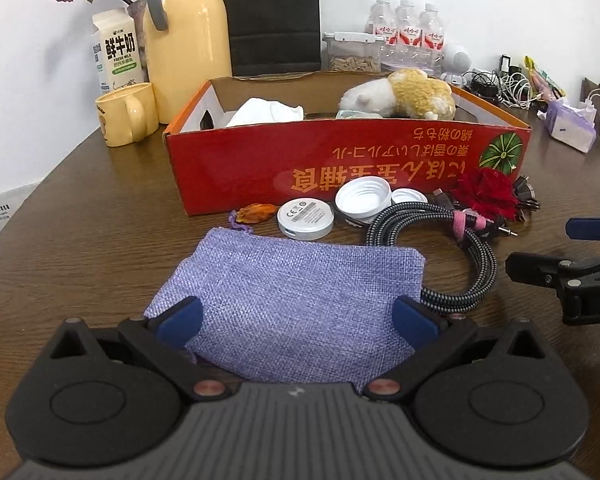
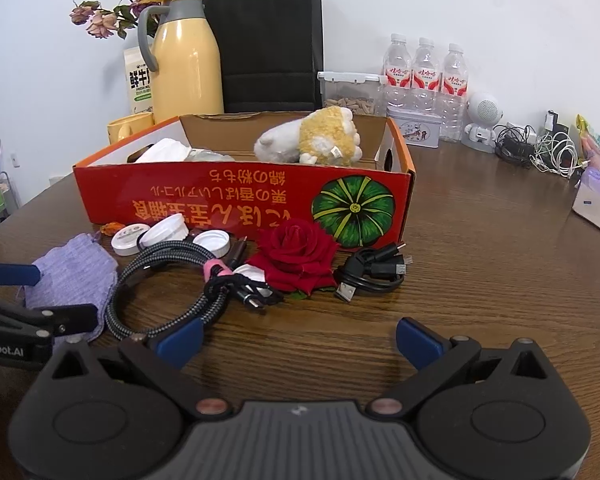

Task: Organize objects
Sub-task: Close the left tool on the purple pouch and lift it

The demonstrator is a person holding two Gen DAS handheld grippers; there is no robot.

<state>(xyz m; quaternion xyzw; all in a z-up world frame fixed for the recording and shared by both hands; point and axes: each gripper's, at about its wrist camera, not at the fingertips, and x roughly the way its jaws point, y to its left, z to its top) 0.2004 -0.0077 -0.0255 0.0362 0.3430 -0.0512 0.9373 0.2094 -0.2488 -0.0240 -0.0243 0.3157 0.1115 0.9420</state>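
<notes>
Spread wide over the lilac cloth pouch [image 1: 284, 300], the left gripper [image 1: 298, 320] is seen in the left wrist view with fingers apart and nothing clamped, apparently placed to take the pouch lying flat before the red box [image 1: 340, 164]. From the right wrist view, the right gripper [image 2: 298, 340] is likewise held apart above bare table [image 2: 480, 280], with the braided cable [image 2: 168, 280], red rose [image 2: 296, 256] and black cable [image 2: 374, 270] left unsorted outside the box.

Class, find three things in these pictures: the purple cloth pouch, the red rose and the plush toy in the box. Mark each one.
purple cloth pouch [image 1: 284, 292]: left wrist view, middle of its woven face.
red rose [image 2: 298, 254]: right wrist view, centre of the bloom.
plush toy [image 2: 328, 136]: right wrist view, its yellow fleecy body.
</notes>
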